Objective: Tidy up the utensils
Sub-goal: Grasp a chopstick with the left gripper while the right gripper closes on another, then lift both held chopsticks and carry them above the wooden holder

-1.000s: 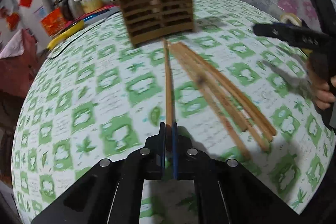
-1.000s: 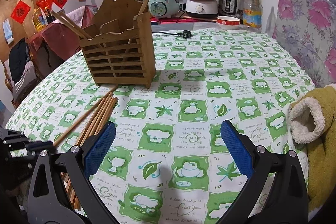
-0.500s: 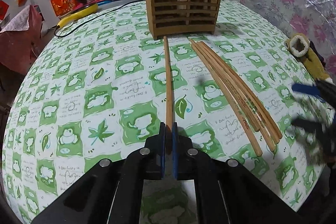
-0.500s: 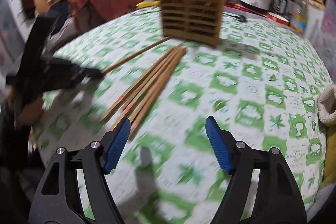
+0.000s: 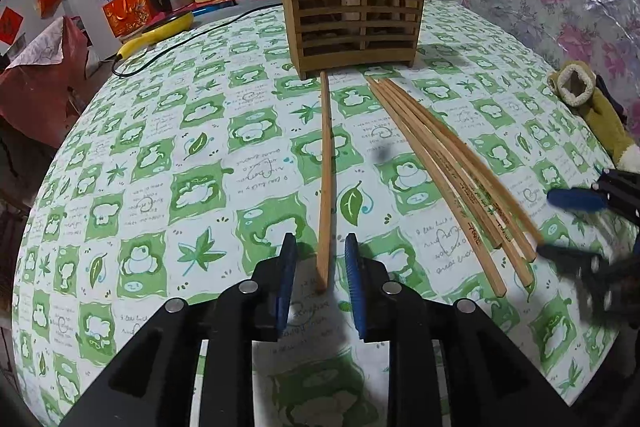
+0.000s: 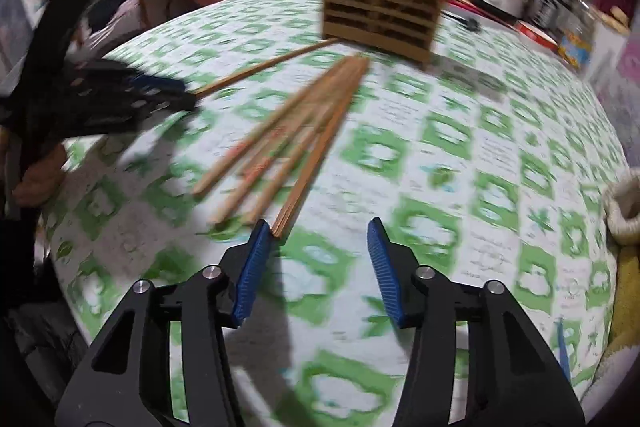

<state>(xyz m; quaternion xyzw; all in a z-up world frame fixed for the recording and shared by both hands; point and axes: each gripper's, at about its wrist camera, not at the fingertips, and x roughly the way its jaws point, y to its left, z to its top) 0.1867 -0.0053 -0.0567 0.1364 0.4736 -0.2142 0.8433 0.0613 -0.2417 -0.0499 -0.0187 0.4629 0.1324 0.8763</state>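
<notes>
Released a moment ago, the single chopstick (image 5: 326, 183) now lies on the green-checked table (image 5: 200, 187) between the left gripper (image 5: 319, 269) pads, whose jaws have just been opening and no longer touch it; its far tip reaches the wooden holder (image 5: 352, 27). Meanwhile the right gripper (image 6: 318, 259) has swung toward the chopstick bundle (image 6: 296, 143), jaws narrowing but apart, its left pad just beside the nearest stick's end.

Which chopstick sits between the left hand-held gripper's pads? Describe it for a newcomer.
Find the slatted wooden holder on the green-checked tablecloth. One lone chopstick runs straight from its base toward the left hand-held gripper. The other chopsticks lie bunched to its right.
</notes>
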